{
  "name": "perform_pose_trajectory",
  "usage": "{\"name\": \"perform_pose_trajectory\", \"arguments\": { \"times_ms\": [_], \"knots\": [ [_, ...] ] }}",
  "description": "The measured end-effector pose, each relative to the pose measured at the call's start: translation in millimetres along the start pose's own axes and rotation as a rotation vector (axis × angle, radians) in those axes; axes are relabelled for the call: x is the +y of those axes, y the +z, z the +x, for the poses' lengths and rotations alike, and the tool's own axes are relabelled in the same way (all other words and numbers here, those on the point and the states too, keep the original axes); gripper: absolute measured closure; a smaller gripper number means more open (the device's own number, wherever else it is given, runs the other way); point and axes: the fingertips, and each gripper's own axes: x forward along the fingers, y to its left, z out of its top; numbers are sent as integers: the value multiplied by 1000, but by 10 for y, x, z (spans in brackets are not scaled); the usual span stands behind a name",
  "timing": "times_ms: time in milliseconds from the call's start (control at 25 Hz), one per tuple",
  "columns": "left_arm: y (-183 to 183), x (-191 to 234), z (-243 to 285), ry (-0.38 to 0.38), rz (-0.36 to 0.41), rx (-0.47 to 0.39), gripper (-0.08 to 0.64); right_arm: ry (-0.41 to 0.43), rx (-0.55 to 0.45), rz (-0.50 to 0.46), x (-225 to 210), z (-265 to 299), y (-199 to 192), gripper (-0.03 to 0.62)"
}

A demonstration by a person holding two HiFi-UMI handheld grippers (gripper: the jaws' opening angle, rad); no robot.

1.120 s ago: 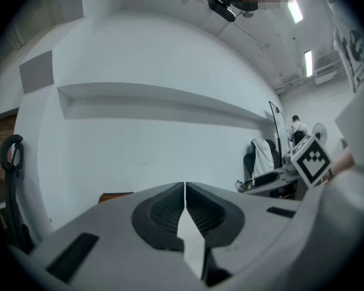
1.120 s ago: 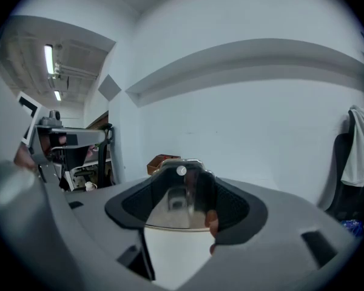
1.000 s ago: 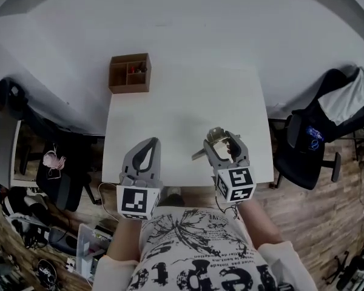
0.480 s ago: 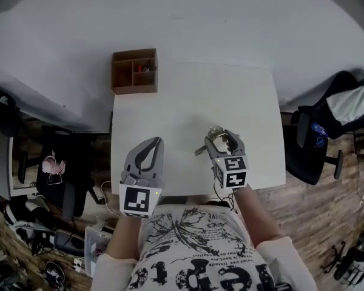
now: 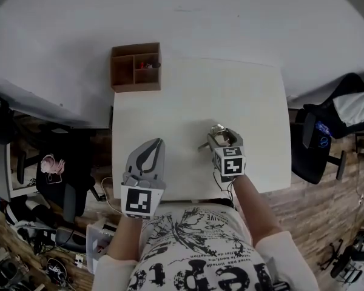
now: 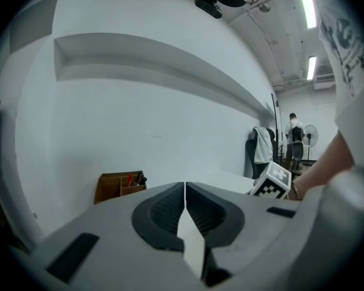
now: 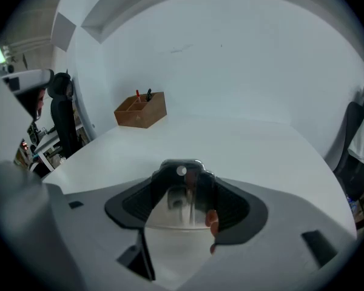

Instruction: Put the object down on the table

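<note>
Over the near right part of the white worktop [image 5: 255, 102], the right tongs [image 5: 218, 135] pinched a shiny metal object [image 7: 181, 206], contact with the surface not determinable; release from any height could let the smooth piece tip or skid toward the near edge. The left tongs [image 5: 150, 145], pressed together and empty, hung at the near left edge. The room showed a white wall [image 5: 230, 17], wood flooring [image 5: 327, 211] and a dark chair [image 5: 315, 150]; the worktop carried only a wooden box [image 5: 135, 66] at its far left corner.
</note>
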Motion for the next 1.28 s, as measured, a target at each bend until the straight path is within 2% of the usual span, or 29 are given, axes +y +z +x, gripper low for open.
{"name": "perform_pose_trajectory", "arguments": {
  "times_ms": [240, 520, 680, 880, 1080, 1160, 1280],
  "knots": [
    [-132, 77, 27, 8, -29, 29, 548, -7, 58, 33, -7, 180, -109, 312],
    [-294, 144, 49, 7, -29, 49, 548, -7, 117, -1, 35, 284, -115, 311],
    [-296, 135, 41, -3, -45, 63, 548, -17, 127, 36, 42, 278, -78, 283],
    [-293, 163, 55, 14, -42, 38, 548, 5, 44, 81, 74, 110, 87, 270],
    [-141, 37, 88, 20, -39, 18, 548, 57, -64, 53, 125, -209, 386, 276],
    [-65, -75, 74, 17, -32, 7, 548, 86, -117, 35, 140, -401, 525, 298],
    [102, -220, 68, 15, -20, -14, 548, 146, -237, 6, 161, -751, 812, 383]
  ]
}}
